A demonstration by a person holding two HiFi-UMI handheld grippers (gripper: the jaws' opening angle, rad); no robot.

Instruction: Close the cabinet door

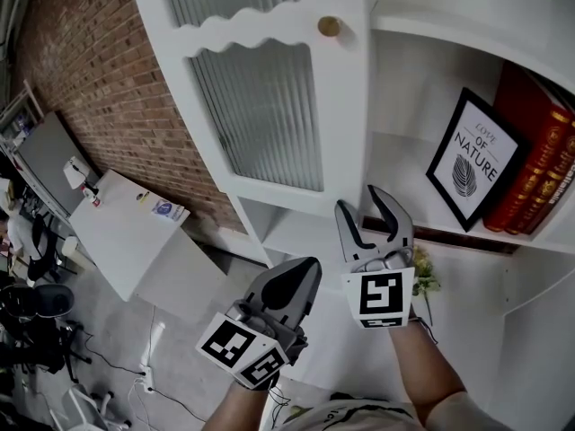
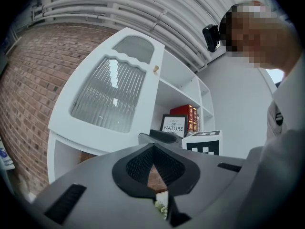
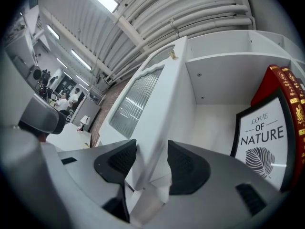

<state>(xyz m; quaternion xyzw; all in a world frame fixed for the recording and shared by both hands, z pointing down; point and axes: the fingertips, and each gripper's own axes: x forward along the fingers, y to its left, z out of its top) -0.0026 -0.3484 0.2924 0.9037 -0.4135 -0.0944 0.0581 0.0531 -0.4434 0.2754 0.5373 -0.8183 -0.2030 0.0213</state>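
The white cabinet door (image 1: pixel 269 106) with ribbed glass and a round wooden knob (image 1: pixel 329 26) stands swung open from the cabinet (image 1: pixel 422 106). My right gripper (image 1: pixel 375 206) is open at the door's lower free corner. In the right gripper view the door's edge (image 3: pixel 157 109) runs between the right gripper's (image 3: pixel 151 149) spread jaws, with a gap to the right pad (image 3: pixel 183 163). My left gripper (image 1: pixel 305 272) is shut and empty, below and left of the right one and short of the door. In the left gripper view the left gripper (image 2: pixel 153 149) points at the door (image 2: pixel 109 94).
On the shelf stand a framed "Love of Nature" print (image 1: pixel 474 158) and red books (image 1: pixel 539 151). Small flowers (image 1: pixel 422 277) sit on the shelf below. A brick wall (image 1: pixel 99 79) is left of the cabinet. A white table (image 1: pixel 126 232) and cables on the floor lie lower left.
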